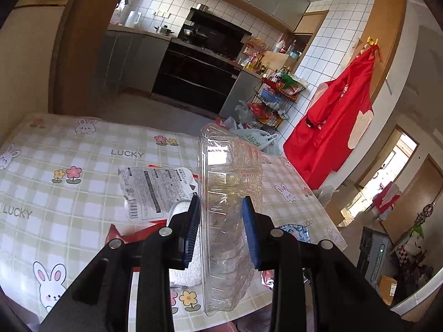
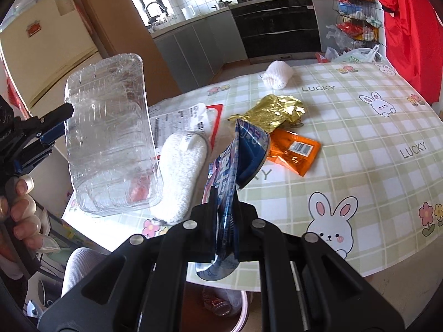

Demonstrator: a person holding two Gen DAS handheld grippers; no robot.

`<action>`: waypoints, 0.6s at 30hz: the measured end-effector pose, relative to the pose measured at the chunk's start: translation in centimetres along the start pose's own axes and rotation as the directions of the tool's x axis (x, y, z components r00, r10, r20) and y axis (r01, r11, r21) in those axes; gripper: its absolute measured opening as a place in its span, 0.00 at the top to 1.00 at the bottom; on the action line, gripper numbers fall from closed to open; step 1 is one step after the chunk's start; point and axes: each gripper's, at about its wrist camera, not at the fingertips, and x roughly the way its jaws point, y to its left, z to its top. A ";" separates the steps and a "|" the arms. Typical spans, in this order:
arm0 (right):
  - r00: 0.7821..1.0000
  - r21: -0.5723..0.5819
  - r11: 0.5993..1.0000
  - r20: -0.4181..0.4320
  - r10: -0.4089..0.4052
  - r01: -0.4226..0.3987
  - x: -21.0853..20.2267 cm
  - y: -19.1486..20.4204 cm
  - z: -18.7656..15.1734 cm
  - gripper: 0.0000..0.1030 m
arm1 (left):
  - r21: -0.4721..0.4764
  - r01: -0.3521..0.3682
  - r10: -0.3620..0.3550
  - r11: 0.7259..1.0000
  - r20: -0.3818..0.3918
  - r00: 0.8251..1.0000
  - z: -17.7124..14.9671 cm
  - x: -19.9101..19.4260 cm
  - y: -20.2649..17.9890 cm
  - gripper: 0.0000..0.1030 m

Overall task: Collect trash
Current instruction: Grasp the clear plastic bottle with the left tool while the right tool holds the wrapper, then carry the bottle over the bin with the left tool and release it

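Observation:
My left gripper (image 1: 221, 207) is shut on a clear plastic clamshell box (image 1: 229, 188), held upright above the table; it also shows at the left of the right wrist view (image 2: 108, 135). My right gripper (image 2: 224, 196) is shut on a blue and white foil wrapper (image 2: 238, 160), lifted over the table's near edge. On the checked tablecloth (image 2: 360, 127) lie a gold wrapper (image 2: 274, 110), an orange wrapper (image 2: 293, 152), a white foam fruit net (image 2: 182, 171), a second foam net (image 2: 277, 74) further back, and a white printed packet (image 1: 155, 191).
A bin with crushed cans (image 2: 221, 307) stands on the floor under the table's near edge. A wire rack (image 1: 274, 99) with bags and a red apron (image 1: 332, 121) are beyond the table. Kitchen counters and oven (image 1: 193, 74) lie behind.

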 end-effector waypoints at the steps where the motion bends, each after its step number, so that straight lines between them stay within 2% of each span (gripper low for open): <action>1: 1.000 -0.010 1.000 0.003 0.005 -0.005 -0.4 0.5 -0.2 0.88 | 0.005 -0.007 0.007 1.000 0.007 1.000 -0.3 -0.8 0.1 0.71; 11: 0.998 -0.107 0.992 0.010 0.065 -0.064 -4.0 6.3 -3.5 0.88 | 0.032 -0.047 0.044 0.998 0.081 0.996 -4.0 -9.1 0.5 0.71; 18: 0.997 -0.169 0.983 -0.012 0.074 -0.075 -5.7 8.8 -6.2 0.88 | 0.017 -0.058 0.057 0.998 0.071 0.996 -7.7 -12.1 0.9 0.71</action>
